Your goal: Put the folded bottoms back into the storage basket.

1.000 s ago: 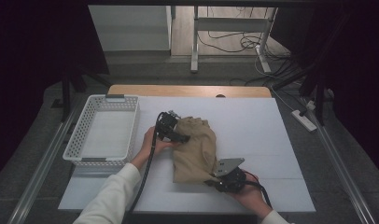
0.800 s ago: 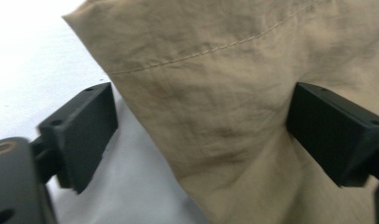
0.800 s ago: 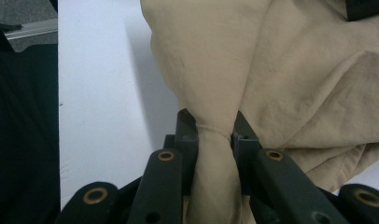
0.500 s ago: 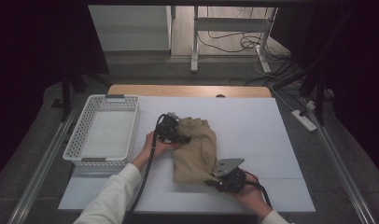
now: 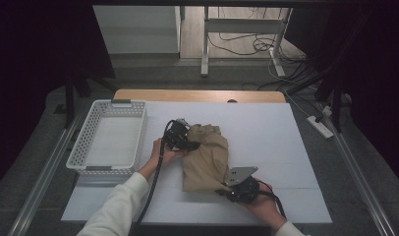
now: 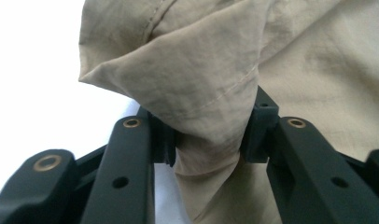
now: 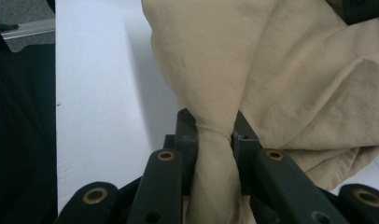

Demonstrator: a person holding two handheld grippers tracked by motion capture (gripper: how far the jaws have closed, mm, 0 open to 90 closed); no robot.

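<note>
**Two grippers on one limp cloth**

Beside the white basket (image 5: 109, 142), your left gripper (image 5: 184, 142) has just been closing; its jaws now pinch a bunched fold of the tan garment (image 5: 205, 157) lying mid-tabletop (image 5: 266, 128). Your right gripper (image 5: 237, 189) is clamped tight on its near edge. Expect light, soft, sagging fabric; grip seams or gathered folds.

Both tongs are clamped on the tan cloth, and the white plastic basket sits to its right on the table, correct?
Not quite. In the high view the white plastic basket sits left of the tan cloth. The left tongs and the right tongs do clamp it.
</note>
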